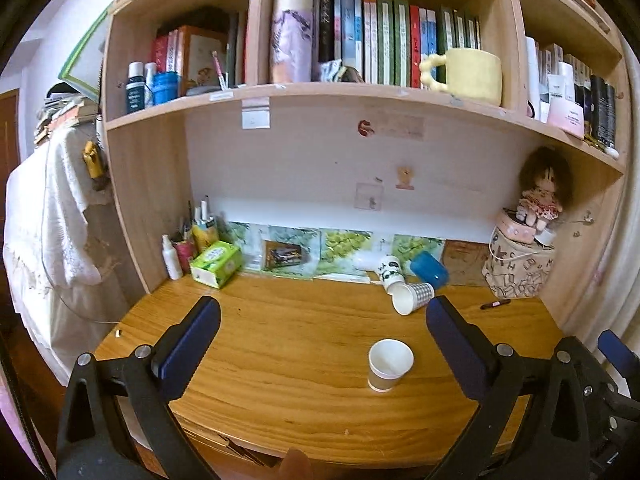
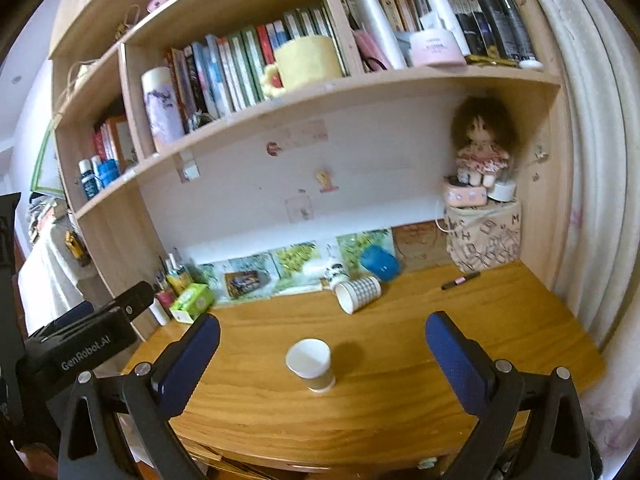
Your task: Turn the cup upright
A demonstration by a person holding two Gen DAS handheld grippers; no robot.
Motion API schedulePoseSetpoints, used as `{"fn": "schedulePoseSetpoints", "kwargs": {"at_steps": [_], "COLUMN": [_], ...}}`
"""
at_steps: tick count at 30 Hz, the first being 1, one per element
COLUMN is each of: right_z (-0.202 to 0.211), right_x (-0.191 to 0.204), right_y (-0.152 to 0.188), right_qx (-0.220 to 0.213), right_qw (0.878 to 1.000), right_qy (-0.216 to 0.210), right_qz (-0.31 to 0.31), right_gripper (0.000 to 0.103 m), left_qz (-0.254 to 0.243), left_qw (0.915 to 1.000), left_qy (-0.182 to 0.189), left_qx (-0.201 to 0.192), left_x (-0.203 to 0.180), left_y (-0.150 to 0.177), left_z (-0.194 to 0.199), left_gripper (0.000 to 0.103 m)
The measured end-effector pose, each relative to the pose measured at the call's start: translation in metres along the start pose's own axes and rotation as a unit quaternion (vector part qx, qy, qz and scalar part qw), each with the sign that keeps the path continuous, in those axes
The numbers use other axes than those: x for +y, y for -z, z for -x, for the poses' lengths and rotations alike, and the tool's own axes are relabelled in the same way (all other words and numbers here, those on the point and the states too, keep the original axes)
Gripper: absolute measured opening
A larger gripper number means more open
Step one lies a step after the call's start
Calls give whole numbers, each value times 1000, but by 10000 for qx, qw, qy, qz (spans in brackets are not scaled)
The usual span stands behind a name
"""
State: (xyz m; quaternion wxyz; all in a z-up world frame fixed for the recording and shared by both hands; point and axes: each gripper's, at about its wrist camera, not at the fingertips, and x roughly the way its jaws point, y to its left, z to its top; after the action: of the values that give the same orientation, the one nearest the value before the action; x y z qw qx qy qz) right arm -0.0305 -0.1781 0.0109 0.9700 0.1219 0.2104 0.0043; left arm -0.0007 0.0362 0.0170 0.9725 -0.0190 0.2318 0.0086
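A brown paper cup (image 1: 389, 365) stands upright on the wooden desk (image 1: 280, 360), mouth up; it also shows in the right wrist view (image 2: 311, 364). A checkered paper cup (image 1: 412, 297) lies on its side near the back, mouth toward me, also in the right wrist view (image 2: 357, 293). A blue cup (image 1: 429, 269) lies tipped behind it. My left gripper (image 1: 323, 332) is open and empty, above the desk's front. My right gripper (image 2: 322, 340) is open and empty, with the brown cup between and beyond its fingers.
A white patterned mug (image 1: 390, 270) stands by the checkered cup. A green tissue box (image 1: 216, 262), bottles and pens fill the back left. A patterned bag (image 1: 518, 270) with a doll sits back right. A pen (image 1: 495, 304) lies on the desk. Shelves hang overhead.
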Motion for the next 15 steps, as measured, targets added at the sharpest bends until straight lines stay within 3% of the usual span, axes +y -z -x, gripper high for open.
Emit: {"fn": "schedulePoseSetpoints", "kwargs": {"at_steps": [15], "right_z": [11], "right_x": [10], "right_y": [10], "right_qx": [-34], "right_qw": [9999], "right_qy": [-35], "right_qz": [110], "right_gripper": [103], "left_qz": [79], "left_qw": [9997], "left_qy": [-26], "left_qx": [-223], "left_x": [0], "left_y": [8], "left_z": [17], "left_gripper": [103]}}
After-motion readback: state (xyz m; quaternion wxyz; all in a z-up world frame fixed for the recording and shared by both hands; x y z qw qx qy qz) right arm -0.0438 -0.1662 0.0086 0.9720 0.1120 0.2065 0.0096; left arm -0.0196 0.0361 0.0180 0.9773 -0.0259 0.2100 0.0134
